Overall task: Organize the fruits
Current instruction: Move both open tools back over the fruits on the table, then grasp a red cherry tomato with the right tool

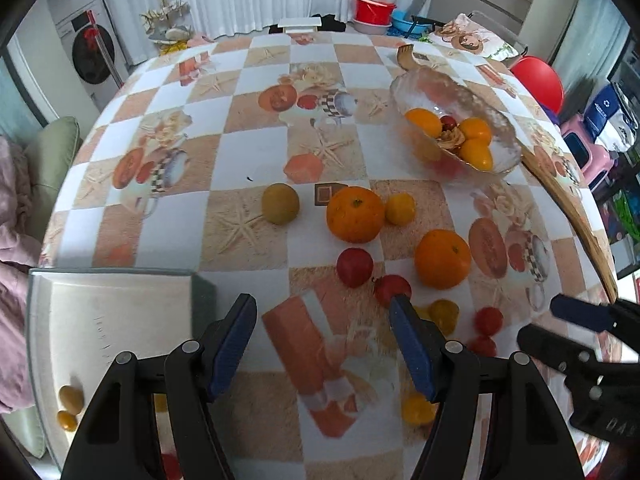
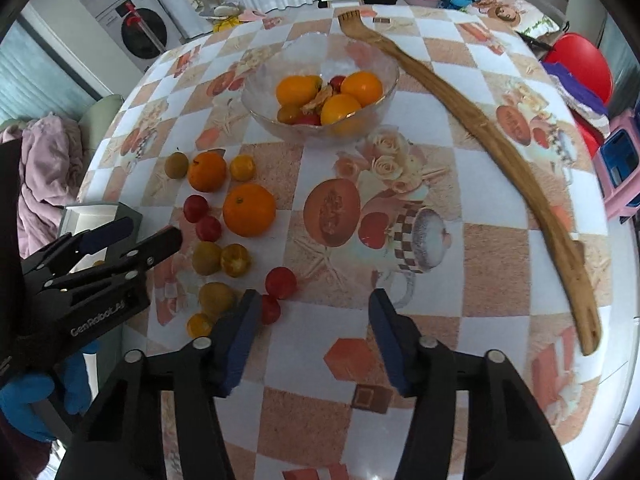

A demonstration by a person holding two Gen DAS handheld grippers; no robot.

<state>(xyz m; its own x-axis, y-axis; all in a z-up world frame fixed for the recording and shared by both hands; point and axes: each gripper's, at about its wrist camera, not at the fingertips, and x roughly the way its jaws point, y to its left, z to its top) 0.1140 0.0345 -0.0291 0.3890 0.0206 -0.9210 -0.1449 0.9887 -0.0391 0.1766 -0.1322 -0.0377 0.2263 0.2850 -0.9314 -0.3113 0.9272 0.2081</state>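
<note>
Left hand-held gripper (image 1: 324,316): jaws wide, nothing between the pads, hovering over the desk (image 1: 256,160) beside a white tray (image 1: 120,308).
Right hand-held gripper (image 2: 312,312): jaws apart, empty, tilted down over the checked cloth; a red cherry tomato (image 2: 270,309) sits just by its left finger.
Loose fruit: two oranges (image 2: 249,210), red tomatoes (image 2: 281,282) and yellow ones (image 2: 235,259) scattered on the desk, left of the right gripper.
Tray contents: two small yellow fruits (image 1: 71,398) at its near corner.
Glass bowl (image 2: 372,60): further back, holding orange and red fruit.
Wooden back-scratcher (image 2: 480,120): lying long across the desk, right of the bowl.
</note>
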